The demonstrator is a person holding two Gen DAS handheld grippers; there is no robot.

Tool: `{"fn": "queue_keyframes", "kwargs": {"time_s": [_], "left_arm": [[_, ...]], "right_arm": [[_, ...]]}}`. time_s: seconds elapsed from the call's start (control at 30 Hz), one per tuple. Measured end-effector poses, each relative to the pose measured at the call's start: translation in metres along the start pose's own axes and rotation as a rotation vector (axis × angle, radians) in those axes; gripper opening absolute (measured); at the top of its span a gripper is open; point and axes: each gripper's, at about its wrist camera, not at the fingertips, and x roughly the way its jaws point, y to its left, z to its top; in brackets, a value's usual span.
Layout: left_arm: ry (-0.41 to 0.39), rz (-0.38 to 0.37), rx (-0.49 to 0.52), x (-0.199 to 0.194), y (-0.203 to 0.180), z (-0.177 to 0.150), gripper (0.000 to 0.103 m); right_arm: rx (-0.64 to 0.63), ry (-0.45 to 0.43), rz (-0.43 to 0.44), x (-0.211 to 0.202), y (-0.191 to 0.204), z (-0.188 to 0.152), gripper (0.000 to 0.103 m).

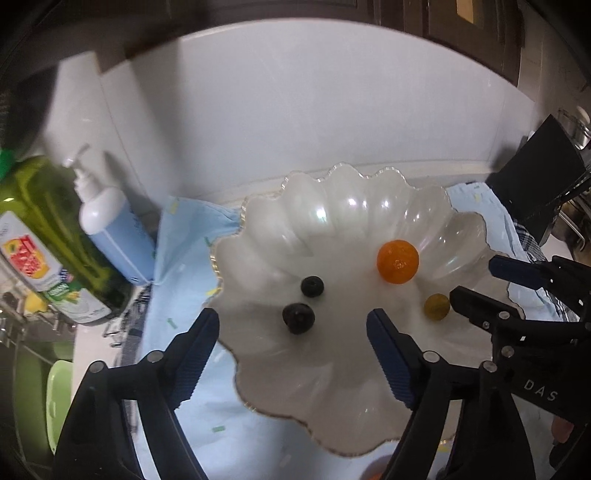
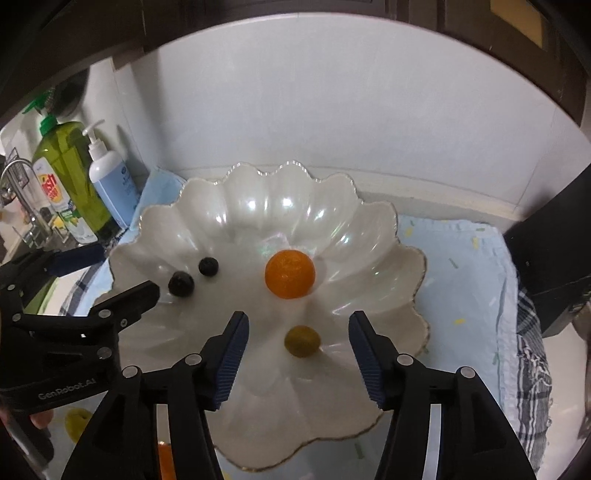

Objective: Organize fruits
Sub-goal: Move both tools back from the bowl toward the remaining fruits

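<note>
Home kitchen counter
A tap (image 2: pixel 16 177), dish soap (image 2: pixel 68 177) and a pump bottle (image 2: pixel 109 181) stand by white wall tiles (image 2: pixel 332 103) under dark cabinets (image 2: pixel 517 33).

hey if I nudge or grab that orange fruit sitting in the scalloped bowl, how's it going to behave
The orange fruit looks round, so a nudge would probably send it rolling across the smooth, glossy scalloped bowl. Its shiny skin hints it may slip between pads. It seems small and likely light, so a gentle, centred squeeze should do; the bowl's sloping walls would probably bring it back toward the middle.

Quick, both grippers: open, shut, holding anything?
Left gripper: open, empty, above dark round fruit.
Right gripper: open, empty, above small olive-yellow fruit.
</note>
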Motion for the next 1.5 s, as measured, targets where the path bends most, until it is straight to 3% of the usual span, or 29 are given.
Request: {"fn": "queue_keyframes", "kwargs": {"time_s": [0.17,0.57,0.9,1.5], "left_arm": [[-0.06,0.022,0.007,-0.028,0.002,-0.006,0.09],[-0.173,0.043,-0.003,-0.098,0.006,-0.024,0.098],[-0.237,0.036,-0.031,-0.146,0.009,-0.041,0.098],[-0.307,0.02,0.001,-0.21,0.001,-0.094,0.098]], "right_arm": [[0.008,-0.049,-0.014,-0.023,0.003,-0.005,0.067],[-0.015,-0.168,-0.019,-0.085,0.018,-0.024,0.068],[-0.031,-0.266,-0.016,-0.133,0.032,-0.04,0.068],[-0.039,-0.313,-0.019,-0.185,0.058,-0.089,0.068]]}}
